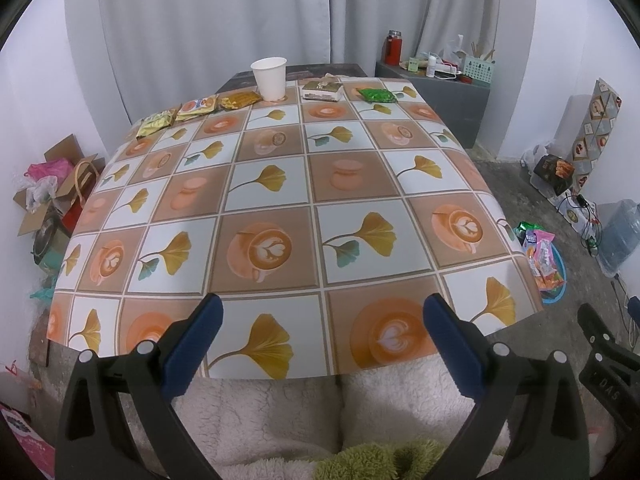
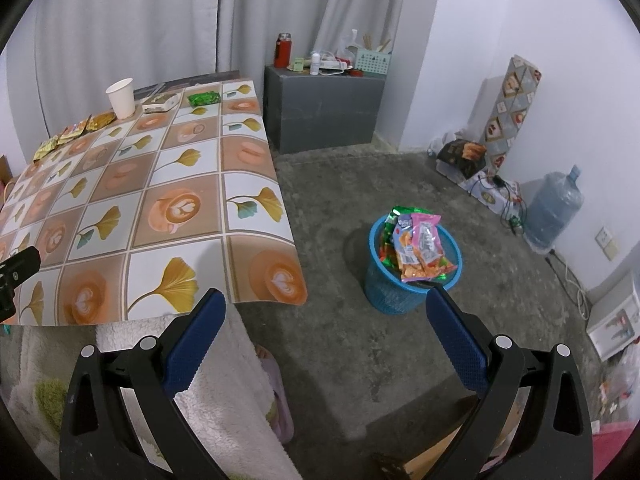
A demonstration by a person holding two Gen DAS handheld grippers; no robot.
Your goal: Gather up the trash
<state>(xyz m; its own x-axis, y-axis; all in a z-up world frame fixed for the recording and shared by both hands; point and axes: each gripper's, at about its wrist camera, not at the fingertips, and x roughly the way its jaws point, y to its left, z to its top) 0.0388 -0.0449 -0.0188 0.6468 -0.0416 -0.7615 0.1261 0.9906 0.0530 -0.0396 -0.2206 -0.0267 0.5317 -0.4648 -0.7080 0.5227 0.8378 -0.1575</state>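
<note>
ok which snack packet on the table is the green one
The green packet at the far right end of the row, right of the flat box; the other three packets, left of the paper cup, are yellow and gold.

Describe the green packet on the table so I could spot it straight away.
Look at the table with the leaf-and-coffee patterned cloth and follow its far edge. Past the white paper cup and the flat box lies the green packet, the last item on that side. It is the only bright green wrapper; the others are yellowish.
</note>
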